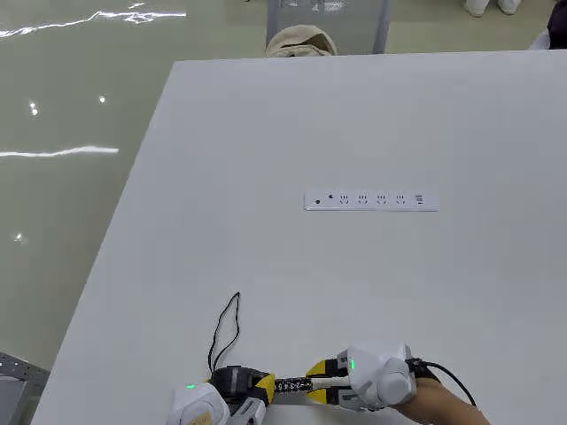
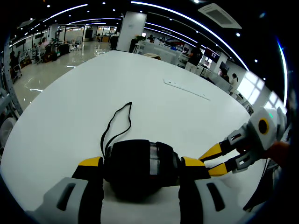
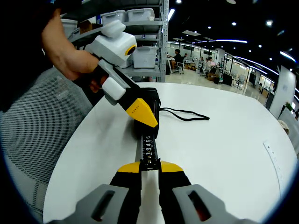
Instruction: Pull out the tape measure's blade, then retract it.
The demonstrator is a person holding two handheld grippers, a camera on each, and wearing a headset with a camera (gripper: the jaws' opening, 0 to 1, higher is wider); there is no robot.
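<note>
Resting near the white tabletop's front edge in the head view, the black rounded tape measure is lying flat. Left gripper view: the left gripper is clamping its case. Right gripper view: the right gripper is pinching the numbered blade, partly drawn out.

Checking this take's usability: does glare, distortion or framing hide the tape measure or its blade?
Head view: streaky glare on the floor, none on the table; tape measure sits close to the bottom edge. Left gripper view: heavy fisheye bending, tape measure sharp. Right gripper view: blade numerals legible.
</note>
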